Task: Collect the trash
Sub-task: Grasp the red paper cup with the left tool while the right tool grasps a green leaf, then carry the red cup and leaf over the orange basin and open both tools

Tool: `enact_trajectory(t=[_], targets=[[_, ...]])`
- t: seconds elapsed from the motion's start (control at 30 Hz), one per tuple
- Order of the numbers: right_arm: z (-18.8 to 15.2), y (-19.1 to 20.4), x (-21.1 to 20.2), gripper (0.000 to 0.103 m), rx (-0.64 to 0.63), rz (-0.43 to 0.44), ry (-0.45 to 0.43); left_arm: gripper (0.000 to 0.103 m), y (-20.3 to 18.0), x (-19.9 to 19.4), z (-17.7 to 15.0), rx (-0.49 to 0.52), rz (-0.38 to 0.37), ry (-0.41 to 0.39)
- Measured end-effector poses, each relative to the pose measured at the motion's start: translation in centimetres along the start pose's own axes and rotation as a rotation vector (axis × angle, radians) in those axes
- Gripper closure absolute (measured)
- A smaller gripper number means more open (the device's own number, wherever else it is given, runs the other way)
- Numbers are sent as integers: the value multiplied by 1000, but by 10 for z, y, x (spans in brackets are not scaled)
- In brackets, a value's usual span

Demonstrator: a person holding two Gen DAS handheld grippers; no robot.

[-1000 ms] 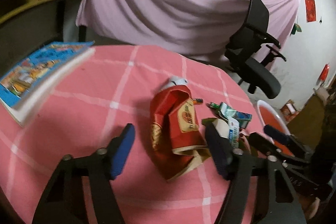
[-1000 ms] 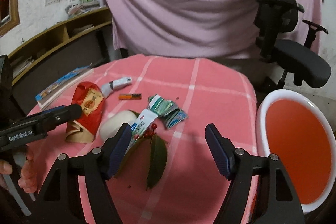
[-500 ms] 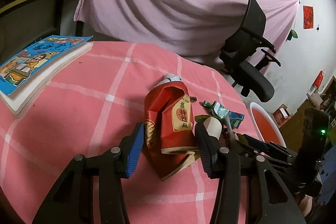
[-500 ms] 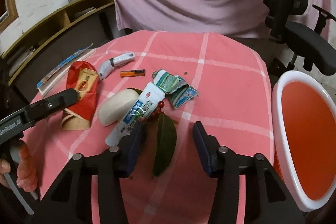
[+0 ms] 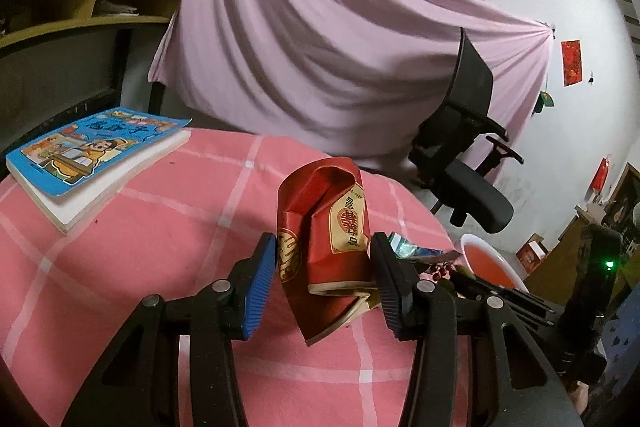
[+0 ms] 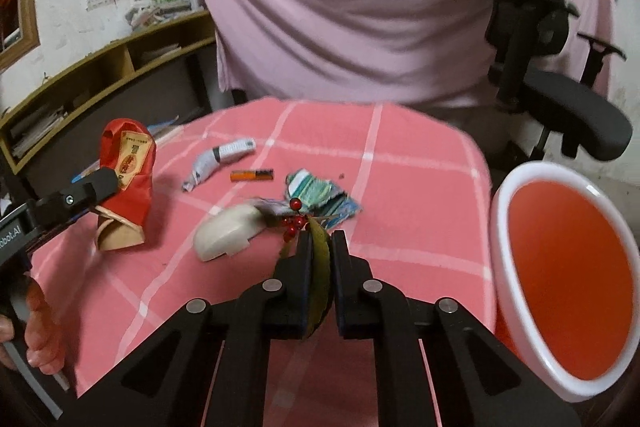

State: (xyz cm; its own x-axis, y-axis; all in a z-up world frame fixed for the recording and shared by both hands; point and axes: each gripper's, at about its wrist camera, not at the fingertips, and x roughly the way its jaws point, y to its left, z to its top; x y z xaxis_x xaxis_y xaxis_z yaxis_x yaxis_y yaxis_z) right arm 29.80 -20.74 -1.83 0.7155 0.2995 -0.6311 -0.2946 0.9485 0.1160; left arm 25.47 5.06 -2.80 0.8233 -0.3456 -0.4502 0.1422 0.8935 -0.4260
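Both my grippers have closed since a second ago: the left gripper (image 5: 324, 267) now pinches the crumpled red packet (image 5: 326, 235), lifted off the pink tablecloth (image 5: 160, 227), and the right gripper (image 6: 320, 259) clamps the green leaf (image 6: 320, 263) beside the red bin (image 6: 568, 279).

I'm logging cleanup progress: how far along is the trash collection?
Nothing visible in the bin yet. In hand: left gripper holds the red carton, right gripper pinches the leaf sprig. Left on the table: wrappers, battery, tube, white piece.
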Motion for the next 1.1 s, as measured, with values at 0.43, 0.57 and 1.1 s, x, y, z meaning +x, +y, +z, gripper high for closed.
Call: enact_trajectory(t=[0.43,0.57,1.1], targets=[[-6,13,-41,95,-56,-52,-256,61,-23,-25,-10,103,16,-119],[-7,11,-49,95,-41,-48,-309,61,-33,-33,-16,150,38,-176],[-15,0,-77,95,15,-83,-465,60,-84,-45,-43,352,80,-339]])
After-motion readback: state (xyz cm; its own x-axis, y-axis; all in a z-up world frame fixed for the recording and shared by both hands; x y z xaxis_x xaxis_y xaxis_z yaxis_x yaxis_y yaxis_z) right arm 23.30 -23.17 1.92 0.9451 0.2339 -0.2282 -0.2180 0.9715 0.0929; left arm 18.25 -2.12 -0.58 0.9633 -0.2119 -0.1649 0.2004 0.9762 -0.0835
